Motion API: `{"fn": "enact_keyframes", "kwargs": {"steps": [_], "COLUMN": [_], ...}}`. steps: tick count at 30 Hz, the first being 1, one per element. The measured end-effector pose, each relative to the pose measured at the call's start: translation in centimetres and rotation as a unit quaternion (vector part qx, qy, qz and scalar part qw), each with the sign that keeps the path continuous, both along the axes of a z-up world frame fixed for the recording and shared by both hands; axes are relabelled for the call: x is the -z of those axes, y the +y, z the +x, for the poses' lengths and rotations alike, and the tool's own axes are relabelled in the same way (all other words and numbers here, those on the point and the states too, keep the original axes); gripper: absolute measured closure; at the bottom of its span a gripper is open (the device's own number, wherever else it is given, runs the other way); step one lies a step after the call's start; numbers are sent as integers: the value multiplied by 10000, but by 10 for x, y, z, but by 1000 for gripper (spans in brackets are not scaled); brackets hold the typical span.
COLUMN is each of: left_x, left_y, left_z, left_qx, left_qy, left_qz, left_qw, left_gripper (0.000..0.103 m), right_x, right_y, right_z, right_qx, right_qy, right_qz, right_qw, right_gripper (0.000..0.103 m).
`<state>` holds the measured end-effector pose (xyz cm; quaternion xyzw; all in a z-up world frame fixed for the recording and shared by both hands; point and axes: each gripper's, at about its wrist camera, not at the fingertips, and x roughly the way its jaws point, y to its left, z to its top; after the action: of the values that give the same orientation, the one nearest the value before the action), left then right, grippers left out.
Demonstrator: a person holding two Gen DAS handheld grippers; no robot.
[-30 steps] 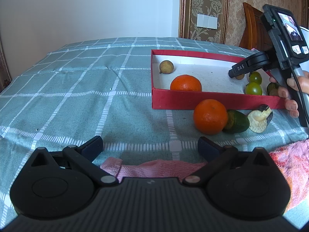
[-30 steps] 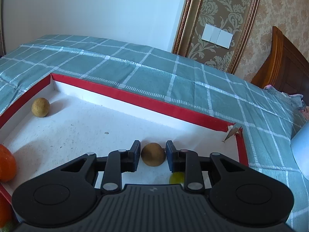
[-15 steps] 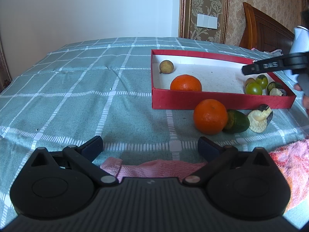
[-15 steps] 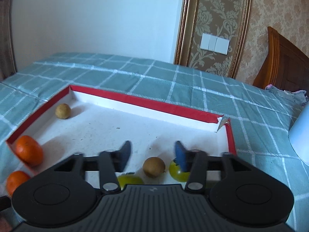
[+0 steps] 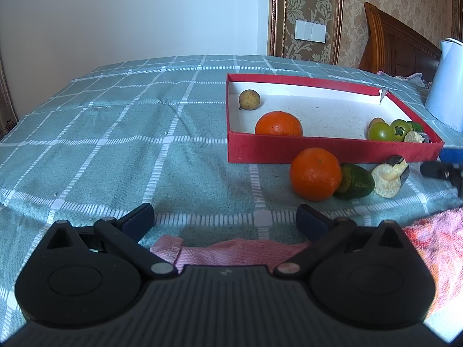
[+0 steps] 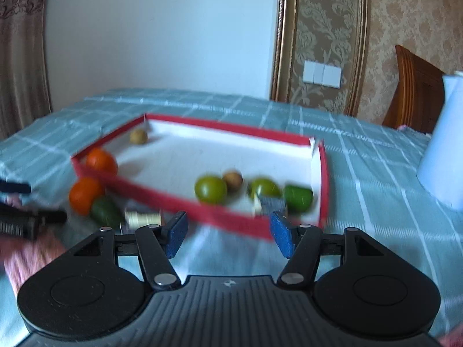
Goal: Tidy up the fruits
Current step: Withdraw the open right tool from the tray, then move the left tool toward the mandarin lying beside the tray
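My left gripper (image 5: 225,217) black, ribbed housing, silver pivot screws, my right gripper (image 6: 228,232) matching, blue textured pads (image 6: 282,237)

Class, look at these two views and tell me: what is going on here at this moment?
A person with a gripper in each hand is sorting fruit into a red box on a checked cloth. The right gripper is empty, its jaws opening, and sits just outside the box's near wall. The left gripper hangs open over a pink towel, holding nothing. Inside the box lie an orange, two small brown fruits and some green ones. Another orange, a green fruit and a cut piece wait outside.
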<state>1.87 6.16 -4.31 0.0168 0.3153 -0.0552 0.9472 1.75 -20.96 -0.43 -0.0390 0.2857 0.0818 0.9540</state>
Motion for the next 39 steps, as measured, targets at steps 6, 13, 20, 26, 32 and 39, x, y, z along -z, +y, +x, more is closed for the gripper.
{"fn": "enact_keyframes", "kwargs": {"steps": [6, 13, 20, 26, 32, 39], "left_x": [0, 0, -3, -23, -30, -25], "left_y": [0, -1, 0, -10, -25, -39], "left_z": [0, 0, -2, -3, 15, 28], "left_qx": [1, -7, -51, 35, 5, -179], "left_qy": [0, -2, 28, -216, -146, 41], "left_qz": [-1, 11, -66, -441, -645, -665], "left_qw": [10000, 10000, 10000, 9988, 9978, 9976], "left_gripper": [0, 0, 0, 0, 0, 0], "right_x": [14, 18, 19, 20, 20, 20], "right_y": [-13, -23, -24, -21, -21, -20], "right_z": [1, 3, 4, 5, 5, 5], "right_qx": [253, 318, 287, 264, 257, 255], "right_qy": [270, 358, 434, 454, 461, 463], "right_qz": [71, 266, 350, 276, 253, 247], "right_qw": [9993, 9985, 9980, 9982, 9983, 9983], "right_gripper": [38, 26, 20, 18, 17, 16]}}
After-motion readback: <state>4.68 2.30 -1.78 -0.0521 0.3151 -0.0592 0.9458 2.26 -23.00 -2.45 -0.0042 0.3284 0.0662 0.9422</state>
